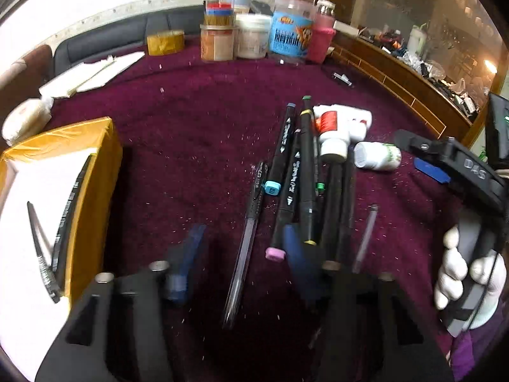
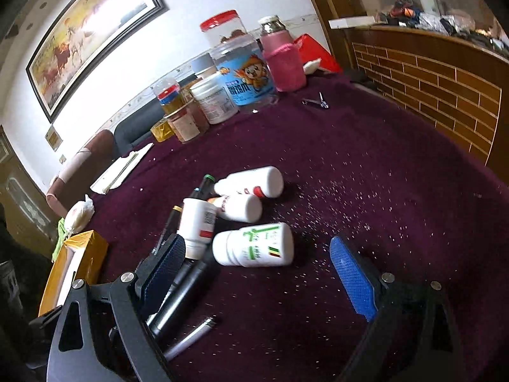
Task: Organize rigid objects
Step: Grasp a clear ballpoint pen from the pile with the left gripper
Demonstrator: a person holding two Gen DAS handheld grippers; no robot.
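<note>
Several black markers (image 1: 288,172) and pens lie in a loose pile on the purple cloth. My left gripper (image 1: 241,254) is open just above a clear-barrelled pen (image 1: 243,248), its right finger beside a pink-capped marker (image 1: 274,253). A yellow box (image 1: 92,197) at the left holds a pen and a thin tool. White bottles (image 2: 251,178) lie beyond the pile. My right gripper (image 2: 257,261) is open and empty, with a green-labelled white bottle (image 2: 254,245) lying between its fingers.
Jars and containers (image 1: 254,35) stand at the table's far edge, with a pink-sleeved bottle (image 2: 283,60). A nail clipper (image 2: 318,100) lies near them. A notebook (image 1: 92,74) and a wrapped bundle (image 1: 25,121) sit at the far left. A wooden counter (image 2: 429,79) borders the right.
</note>
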